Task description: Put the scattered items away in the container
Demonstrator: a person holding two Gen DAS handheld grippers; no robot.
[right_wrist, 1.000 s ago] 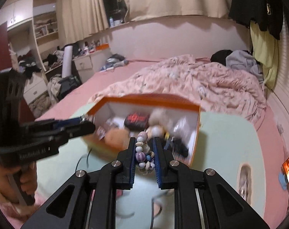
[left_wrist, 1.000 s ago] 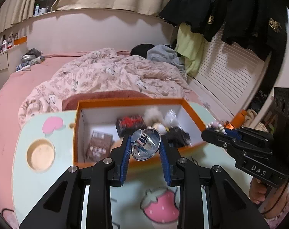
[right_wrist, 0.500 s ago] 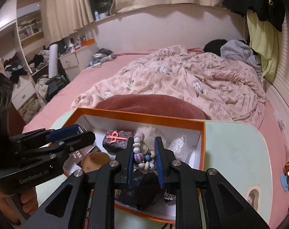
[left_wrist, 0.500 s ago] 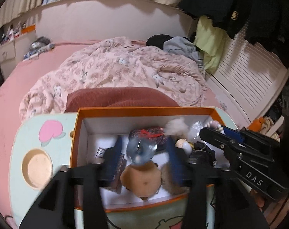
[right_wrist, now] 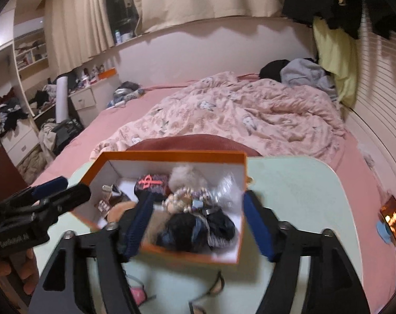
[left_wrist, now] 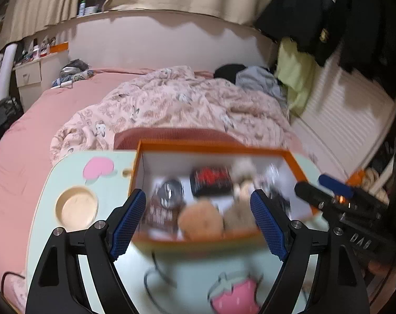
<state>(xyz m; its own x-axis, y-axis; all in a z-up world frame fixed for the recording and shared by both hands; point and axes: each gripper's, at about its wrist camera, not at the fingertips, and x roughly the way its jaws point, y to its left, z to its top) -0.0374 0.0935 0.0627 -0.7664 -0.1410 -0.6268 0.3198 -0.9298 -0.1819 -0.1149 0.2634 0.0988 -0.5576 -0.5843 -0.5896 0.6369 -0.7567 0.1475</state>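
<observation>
The orange box (left_wrist: 297,164) with white inside stands on the pale green table (left_wrist: 103,162); it also shows in the right wrist view (right_wrist: 171,154). My left gripper (left_wrist: 199,221) is open and empty at its near edge. A shiny round metal item (left_wrist: 169,191) lies inside at the left. My right gripper (right_wrist: 199,225) is open and empty over the box. The bead bracelet (right_wrist: 182,198) lies inside on dark cloth items (right_wrist: 195,229). A tan plush (left_wrist: 200,221), a black-and-red pouch (right_wrist: 150,183) and a white pompom (right_wrist: 187,176) also lie inside.
The table has a round cup recess (left_wrist: 76,208), a pink heart print (left_wrist: 98,170) and a strawberry print (left_wrist: 234,294). A dark cord (left_wrist: 156,277) lies in front of the box. Behind the table is a bed with a pink quilt (right_wrist: 240,115).
Both grippers opened. The metal item dropped from my left gripper into the box, the bracelet from my right. Both grippers have pulled back toward the box's near edge.
</observation>
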